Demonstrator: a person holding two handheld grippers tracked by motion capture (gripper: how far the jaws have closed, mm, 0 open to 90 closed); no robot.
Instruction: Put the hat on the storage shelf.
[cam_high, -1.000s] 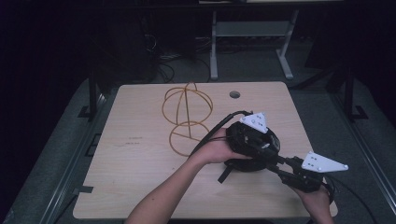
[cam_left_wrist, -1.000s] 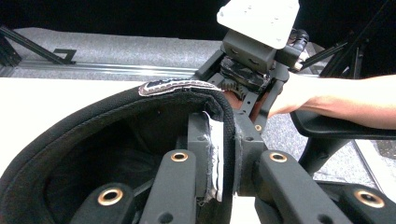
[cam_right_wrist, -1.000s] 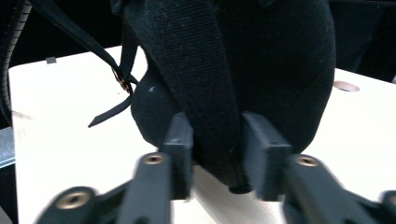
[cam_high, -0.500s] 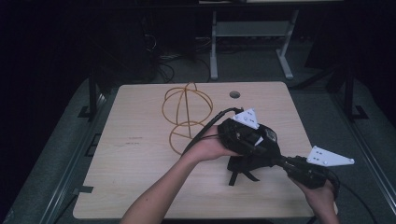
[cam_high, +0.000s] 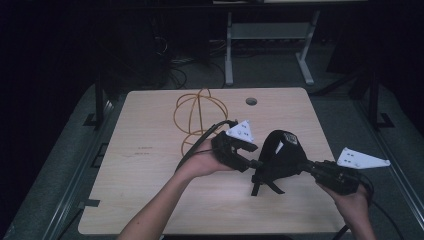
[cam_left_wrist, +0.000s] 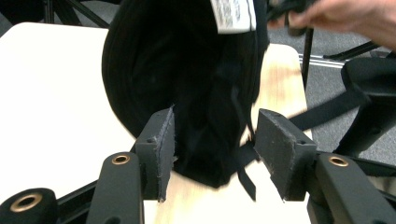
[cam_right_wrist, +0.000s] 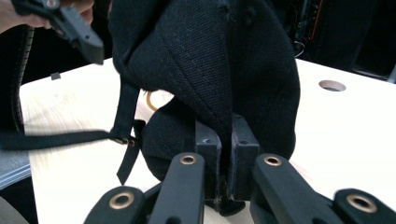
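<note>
Black woven-fabric cap (cam_high: 281, 156) with dangling strap held above pale wooden table (cam_high: 150, 200), right of centre. Right gripper (cam_right_wrist: 229, 154) clamps coarse stitched brim. Left gripper (cam_left_wrist: 212, 140), jaws just opening, pads apart astride soft crown. Thin orange wire sphere (cam_high: 197, 112) behind.

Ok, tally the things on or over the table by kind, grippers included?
Black cap: 1
Orange wire frame: 1
Grippers: 2, left gripper open beside the cap, right gripper shut on the cap
Total: 4
</note>
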